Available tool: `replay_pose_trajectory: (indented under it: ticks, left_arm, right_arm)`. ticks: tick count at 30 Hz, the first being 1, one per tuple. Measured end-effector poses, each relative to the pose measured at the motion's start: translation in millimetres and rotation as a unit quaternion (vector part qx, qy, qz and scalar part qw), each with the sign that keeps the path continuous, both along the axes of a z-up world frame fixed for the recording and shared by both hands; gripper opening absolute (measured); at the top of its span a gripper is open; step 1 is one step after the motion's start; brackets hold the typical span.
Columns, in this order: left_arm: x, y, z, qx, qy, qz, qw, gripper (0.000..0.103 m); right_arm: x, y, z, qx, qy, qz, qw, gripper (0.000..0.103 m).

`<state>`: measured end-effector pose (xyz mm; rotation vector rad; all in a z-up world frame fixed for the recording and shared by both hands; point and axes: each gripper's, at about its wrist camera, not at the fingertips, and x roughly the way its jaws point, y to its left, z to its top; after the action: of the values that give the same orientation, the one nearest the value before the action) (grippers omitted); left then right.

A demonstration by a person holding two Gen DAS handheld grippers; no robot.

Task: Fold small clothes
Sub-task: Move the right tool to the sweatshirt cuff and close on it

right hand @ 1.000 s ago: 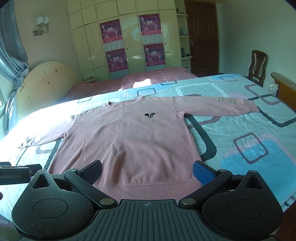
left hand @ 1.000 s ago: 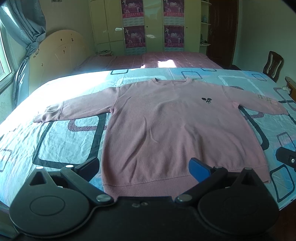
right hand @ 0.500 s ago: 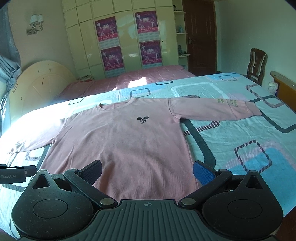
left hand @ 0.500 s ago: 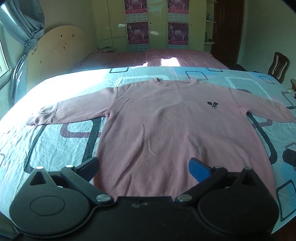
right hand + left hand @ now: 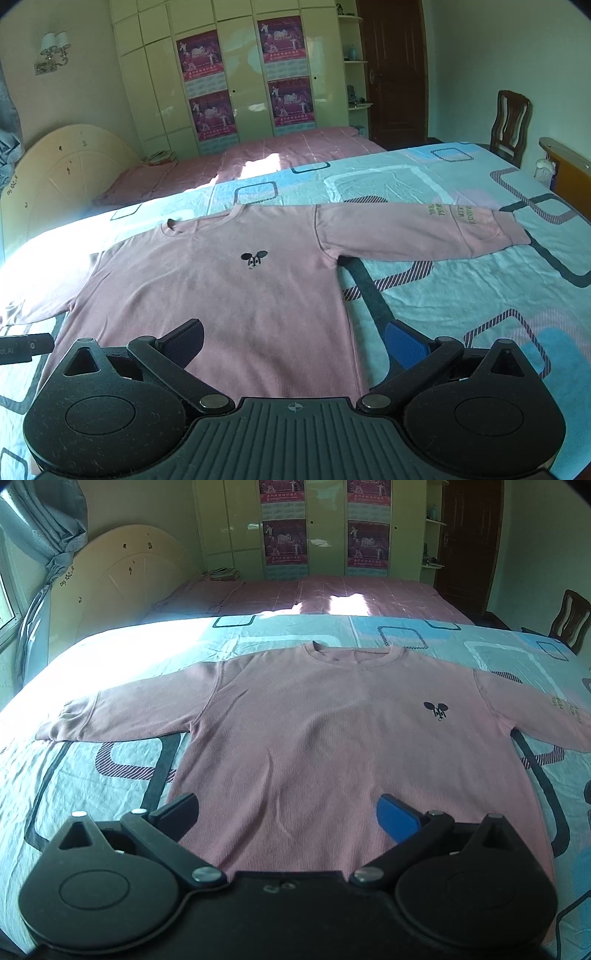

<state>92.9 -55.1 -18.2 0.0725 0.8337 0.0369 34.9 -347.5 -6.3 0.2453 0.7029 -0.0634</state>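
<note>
A pink long-sleeved sweatshirt [image 5: 325, 738] with a small black mouse logo lies flat, face up, on the bed, both sleeves spread out; it also shows in the right wrist view [image 5: 229, 291]. My left gripper [image 5: 288, 814] is open and empty, above the lower left half of the body. My right gripper [image 5: 295, 341] is open and empty, above the lower right edge of the body. The hem is hidden behind both grippers. The right sleeve [image 5: 424, 232] carries printed text near the cuff. The left sleeve [image 5: 129, 712] reaches towards the sunlit side.
The bed has a blue patterned sheet [image 5: 461, 295]. A second bed with a pink cover [image 5: 314, 594] stands behind it. A wooden chair [image 5: 511, 122] and a door [image 5: 395, 70] are at the far right. The left gripper's tip [image 5: 26, 347] shows at the right view's left edge.
Both grippers have moved forward over the sweatshirt, so its hem has slid out of sight beneath them. The right gripper has shifted to the right. The sweatshirt has not moved.
</note>
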Motion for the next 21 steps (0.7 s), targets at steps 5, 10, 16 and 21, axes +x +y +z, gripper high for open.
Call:
replay_pose_trajectory:
  ticks: [5,10,16,21]
  left_arm:
    - [25.7,-15.5,-13.3,-0.008,0.007,-0.001,0.9999,0.103]
    - [54.8,-34.3,-27.6,-0.011,0.010,-0.010,0.9998,0.102]
    - [92.3,-55.7,-49.7,-0.012,0.021,-0.022,0.9995,0.101]
    - [120.8,-69.5,-65.0,-0.020,0.028,-0.032,0.9989,0.098]
  right_arm:
    - [25.6,-37.3,-16.5,0.009,0.007,-0.023,1.000,0.103]
    - [53.3,-85.0,-34.5,0.013,0.010,-0.054,0.998,0.103]
    - [88.3,-148.2,-55.0,0.012,0.014,-0.105,0.994,0.102]
    - [112.6,-199.0,-75.8,0.016,0.031,-0.149,0.988,0.085]
